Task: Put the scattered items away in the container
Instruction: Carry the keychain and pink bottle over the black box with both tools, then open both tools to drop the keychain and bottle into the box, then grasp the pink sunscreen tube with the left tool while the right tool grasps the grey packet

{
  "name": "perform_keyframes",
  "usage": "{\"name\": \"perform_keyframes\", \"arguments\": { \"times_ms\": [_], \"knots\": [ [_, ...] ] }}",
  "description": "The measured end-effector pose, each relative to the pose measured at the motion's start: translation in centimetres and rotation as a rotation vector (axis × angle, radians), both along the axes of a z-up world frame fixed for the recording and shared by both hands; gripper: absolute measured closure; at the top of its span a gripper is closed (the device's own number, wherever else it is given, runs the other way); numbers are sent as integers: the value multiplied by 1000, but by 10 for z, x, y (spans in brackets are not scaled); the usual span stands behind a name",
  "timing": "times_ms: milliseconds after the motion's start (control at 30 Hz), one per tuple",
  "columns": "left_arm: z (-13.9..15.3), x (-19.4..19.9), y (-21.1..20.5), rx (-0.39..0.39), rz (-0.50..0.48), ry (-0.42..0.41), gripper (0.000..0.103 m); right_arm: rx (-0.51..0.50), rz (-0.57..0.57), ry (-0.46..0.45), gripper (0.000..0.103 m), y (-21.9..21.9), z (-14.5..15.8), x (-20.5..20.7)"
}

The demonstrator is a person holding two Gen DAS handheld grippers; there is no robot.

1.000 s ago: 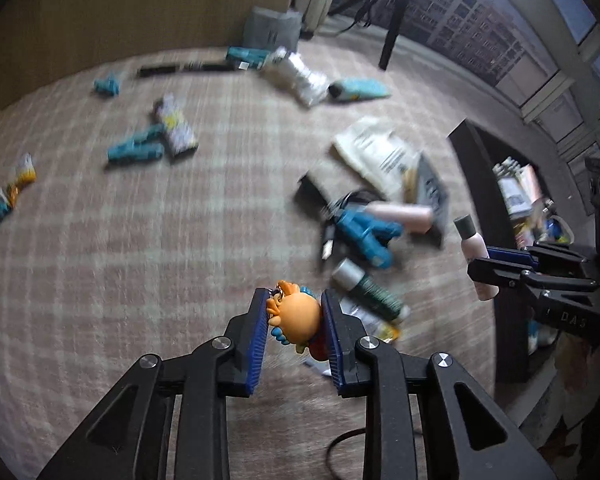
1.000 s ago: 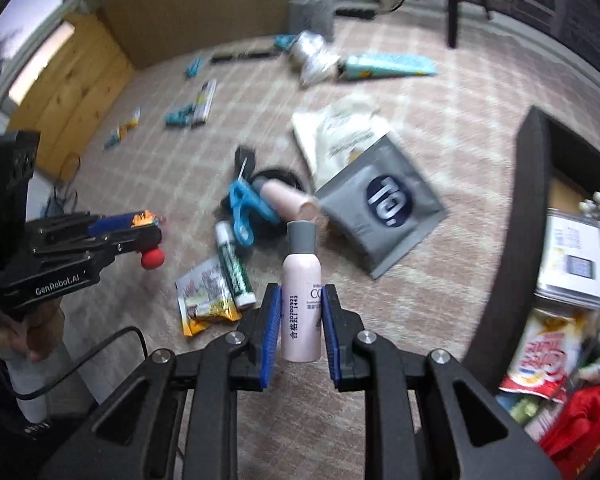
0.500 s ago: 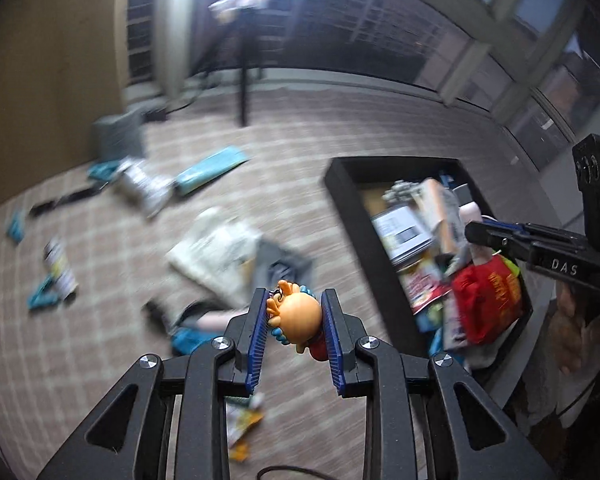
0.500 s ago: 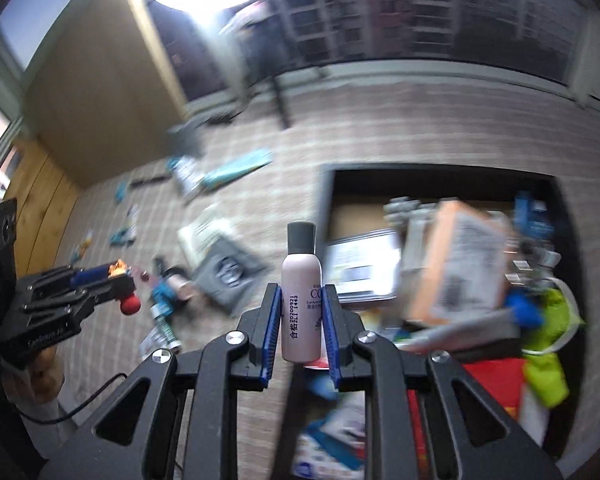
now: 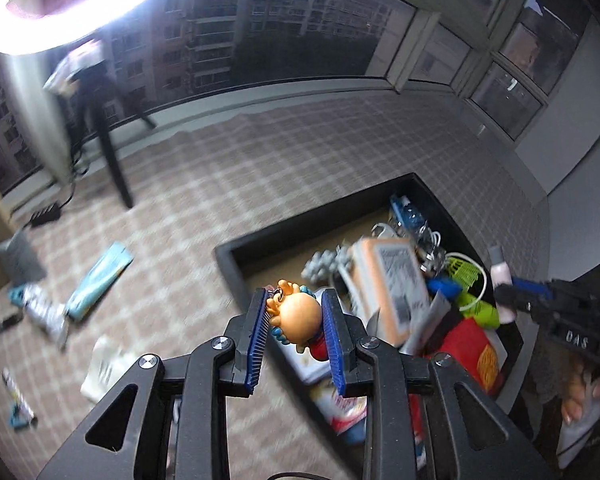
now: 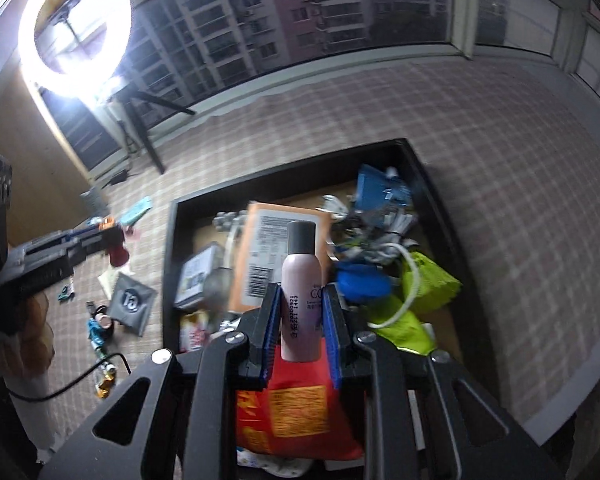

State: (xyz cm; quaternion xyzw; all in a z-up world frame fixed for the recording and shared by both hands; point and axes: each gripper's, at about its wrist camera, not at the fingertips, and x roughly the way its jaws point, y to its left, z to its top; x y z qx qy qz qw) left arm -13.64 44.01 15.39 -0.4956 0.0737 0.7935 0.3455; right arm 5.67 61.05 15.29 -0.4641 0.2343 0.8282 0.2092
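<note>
My left gripper (image 5: 296,312) is shut on a small orange-headed toy figure (image 5: 298,314) and holds it over the near-left edge of the black container (image 5: 236,258). My right gripper (image 6: 302,304) is shut on a pale pink bottle with a grey cap (image 6: 302,280), upright above the container (image 6: 171,248). The container is full of several items: an orange box (image 6: 268,248), a red snack bag (image 6: 300,408), a green bag (image 6: 424,284). The right gripper and its bottle (image 5: 502,276) also show at the right of the left wrist view. The left gripper (image 6: 112,236) shows at the left of the right wrist view.
Scattered items lie on the checked carpet left of the container: a grey pouch (image 6: 134,302), a teal packet (image 5: 100,276), a white bag (image 5: 104,368), a blue clip (image 6: 96,330). A ring light (image 6: 74,24) on a stand is at the back. A cable (image 6: 80,380) runs at lower left.
Both grippers have swung from the scattered pile over to the container, each still holding its item. The right gripper now hangs over the container's middle; the left is at its left edge.
</note>
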Motion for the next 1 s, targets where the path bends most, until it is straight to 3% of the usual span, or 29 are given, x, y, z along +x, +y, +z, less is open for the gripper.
{"name": "perform_keyframes", "arguments": {
  "times_ms": [67, 100, 167, 567, 1000],
  "knots": [
    [0, -8, 12, -15, 5, -13, 69, -1, -13, 10, 81, 4, 1, 5],
    [1, -10, 14, -13, 11, -15, 61, -4, -20, 12, 71, 7, 1, 6],
    [7, -13, 12, 1, 22, -2, 59, 4, -43, 15, 61, 9, 4, 7],
    [28, -11, -41, -17, 77, 61, 60, 28, 47, 40, 61, -19, 18, -15],
    [14, -14, -172, -89, 273, 37, 60, 28, 299, 18, 61, -94, 7, -91]
  ]
}}
